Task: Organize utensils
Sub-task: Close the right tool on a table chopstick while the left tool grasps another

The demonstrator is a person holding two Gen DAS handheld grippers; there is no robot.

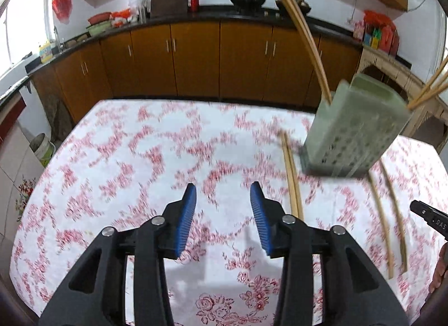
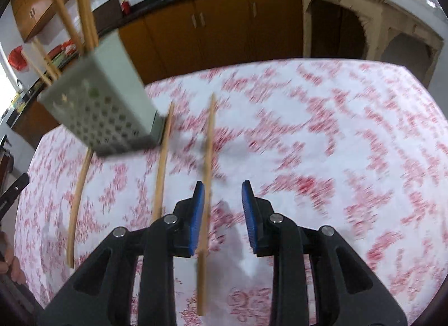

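Nearest you, in the right wrist view, your right tool [image 2: 223, 190] hangs over the desk [image 2: 350, 135] with its blue pads a narrow way apart and nothing pressed between them. One chopstick [image 2: 205, 200] lies on the cloth under that tool, running away from you just inside the left pad; whether the pad touches it cannot be told through the blur. A second chopstick [image 2: 162, 163] lies just to its left, and a third [image 2: 77, 202] further left, near where the other tool shows at the picture's edge. In the left wrist view, your left tool [image 1: 223, 191] is partly open and empty over bare flowered cloth. A chopstick pair [image 1: 292, 183] lies just right of its right pad, apart from it. Two more sticks [image 1: 389, 214] lie further right. Beyond all of these stands the pale green perforated holder [image 1: 355, 129], upright on the desk, with several chopsticks [image 1: 305, 34] already leaning out of its top. Expect the sticks to be light, stiff and thin, likely bamboo, and apt to roll or slide on the cloth. Take one near its middle, pads across its width, so it does not tip when lifted. The holder looks like light plastic and may shift if knocked.
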